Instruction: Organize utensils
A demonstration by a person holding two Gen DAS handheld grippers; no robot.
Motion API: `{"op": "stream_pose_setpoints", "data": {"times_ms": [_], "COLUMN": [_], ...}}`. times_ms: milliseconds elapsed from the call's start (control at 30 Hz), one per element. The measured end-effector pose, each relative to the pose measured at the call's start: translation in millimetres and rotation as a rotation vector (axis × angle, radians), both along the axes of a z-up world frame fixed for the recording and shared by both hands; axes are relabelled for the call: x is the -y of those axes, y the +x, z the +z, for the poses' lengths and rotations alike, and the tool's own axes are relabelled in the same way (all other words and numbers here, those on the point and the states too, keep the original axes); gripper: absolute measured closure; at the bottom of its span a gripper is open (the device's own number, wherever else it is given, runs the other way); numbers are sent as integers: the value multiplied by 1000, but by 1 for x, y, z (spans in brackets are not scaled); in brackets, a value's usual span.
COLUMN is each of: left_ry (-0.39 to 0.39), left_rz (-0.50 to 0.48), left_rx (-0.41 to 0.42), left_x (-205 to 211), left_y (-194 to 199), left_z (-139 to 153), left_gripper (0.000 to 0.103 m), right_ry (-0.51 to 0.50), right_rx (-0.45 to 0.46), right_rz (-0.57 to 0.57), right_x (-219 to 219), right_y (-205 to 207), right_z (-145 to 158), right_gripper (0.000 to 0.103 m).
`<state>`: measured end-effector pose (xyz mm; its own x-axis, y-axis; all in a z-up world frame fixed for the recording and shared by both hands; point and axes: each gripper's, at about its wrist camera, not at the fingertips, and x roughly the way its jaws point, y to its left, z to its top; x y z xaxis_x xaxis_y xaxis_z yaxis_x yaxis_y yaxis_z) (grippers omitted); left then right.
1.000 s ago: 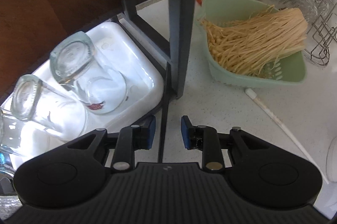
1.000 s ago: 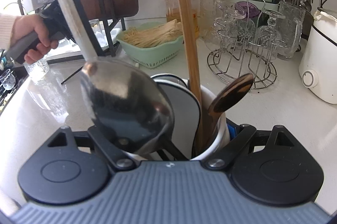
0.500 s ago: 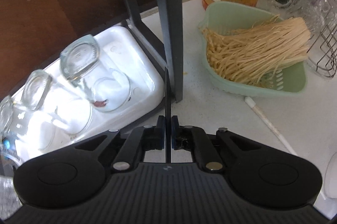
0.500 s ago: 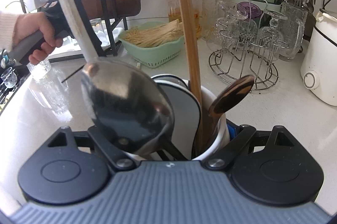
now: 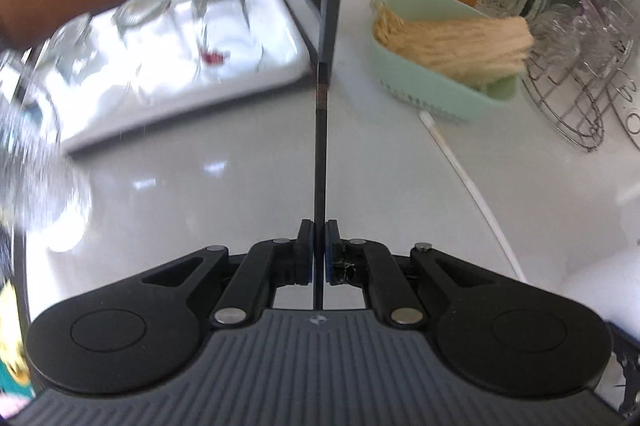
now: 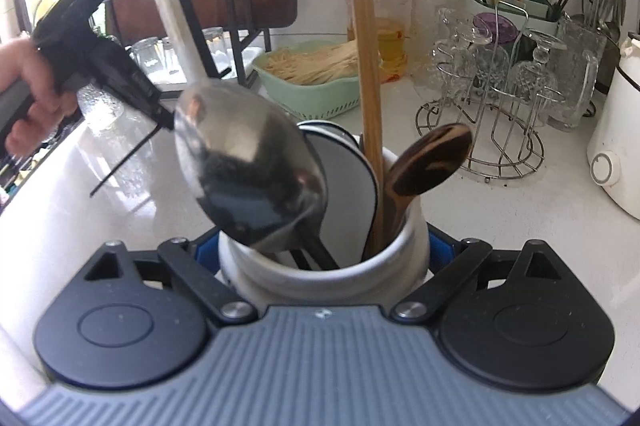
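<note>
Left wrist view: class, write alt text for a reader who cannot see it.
The left tool is shut on a thin black chopstick above a white countertop. Beyond are upturned glasses on a white tray, a green basket of dry noodles and a white chopstick.

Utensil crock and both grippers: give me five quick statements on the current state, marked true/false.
1. The left gripper is shut on a black chopstick. True.
2. The right gripper hangs open over bare counter. False: its pads press the white utensil holder.
3. The metal ladle stands in the holder. True.
4. The green basket is empty. False: it holds noodles.
5. A white chopstick lies on the counter. True.
</note>
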<state>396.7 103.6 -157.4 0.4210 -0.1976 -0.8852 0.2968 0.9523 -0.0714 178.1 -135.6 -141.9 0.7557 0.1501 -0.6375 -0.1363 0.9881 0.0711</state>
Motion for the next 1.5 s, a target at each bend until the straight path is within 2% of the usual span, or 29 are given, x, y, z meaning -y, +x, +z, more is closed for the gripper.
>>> {"op": "stream_pose_setpoints", "data": {"times_ms": [333,400,500,700,833,1000,1100,1200,1233,1267,1333,1500], "left_ry": [-113,-144,-174,-226,-267,-302,-295,-281,-282,-282,-278,-257], "left_rz": [168,209,252,271,268,232,210,198,201,203,206,193], "left_rx": [55,81,136,274,364,427,428,405,394,387,374,362], "left_x": [2,5,15,31,40,52,61,66,66,66,63,58], "left_y": [-86,-103,-129,-164,-177,-185,-190,-194,-196,-198,-202,-217], "left_z": [17,25,44,95,133,166,170,161,158,154,146,133], "left_gripper": [97,97,97,97,97,97,97,97,97,97,97,97], "right_ry": [27,34,34,42,45,45,42,60,66,65,66,104], "right_rx": [31,34,39,44,42,31,26,20,19,25,35,34], "right_rz": [75,72,82,124,162,184,188,187,187,187,205,252], "right_x": [10,12,12,17,20,21,21,23,25,25,27,38], "right_y": [-14,-16,-17,-17,-16,-14,-12,-11,-11,-12,-15,-32], "right_z": [6,6,6,6,6,7,7,8,8,9,12,32], "right_gripper": [8,12,12,12,12,12,12,12,10,4,2,2]}}
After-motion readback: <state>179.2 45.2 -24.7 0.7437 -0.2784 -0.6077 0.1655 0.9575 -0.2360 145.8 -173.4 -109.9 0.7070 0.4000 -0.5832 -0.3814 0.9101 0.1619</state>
